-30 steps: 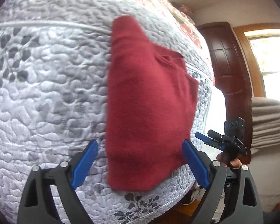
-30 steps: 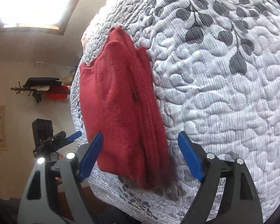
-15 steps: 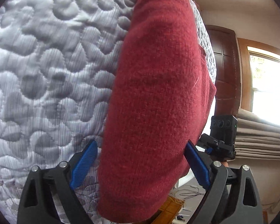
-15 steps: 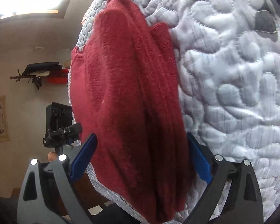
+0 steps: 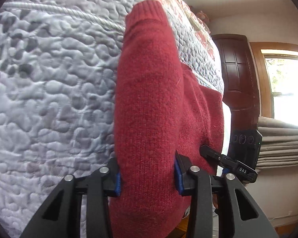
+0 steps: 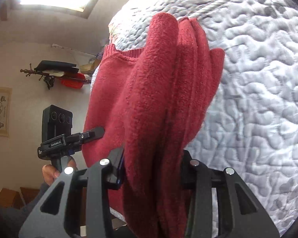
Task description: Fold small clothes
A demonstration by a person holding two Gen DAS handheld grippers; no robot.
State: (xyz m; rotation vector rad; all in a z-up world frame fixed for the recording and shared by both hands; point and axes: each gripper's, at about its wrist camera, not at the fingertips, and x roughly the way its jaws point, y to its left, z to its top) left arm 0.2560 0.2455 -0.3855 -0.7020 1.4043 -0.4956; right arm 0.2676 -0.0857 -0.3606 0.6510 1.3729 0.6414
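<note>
Half a second ago both sets of jaws stood wide on either side of the red sweater (image 5: 149, 109); both have since drawn in and now pinch it. In the left wrist view the left gripper (image 5: 147, 176) is pressed onto a thick folded roll of the knit, its blue pads hard against the wool on both sides, with the fabric bulging past the fingers toward the camera. The ribbed cuff or hem end of that roll points away up the quilted bedspread (image 5: 49, 79), which is pale grey-white with darker leaf shapes. The rest of the sweater spreads to the right of the roll, toward the edge of the bed. There the right gripper (image 5: 224, 160) shows from the side, its black finger laid against the sweater's edge. In the right wrist view the right gripper (image 6: 152, 170) is clamped on a bundle of several stacked folds of the sweater (image 6: 149, 103), the layers running up between the fingers and fanning out over the bedspread (image 6: 258, 99). To the left, the left gripper (image 6: 89, 136) meets the flat part of the garment at its near edge, held by a hand (image 6: 51, 172) below it. The ribbed neckline lies at the far left of the sweater, on the bedspread.
</note>
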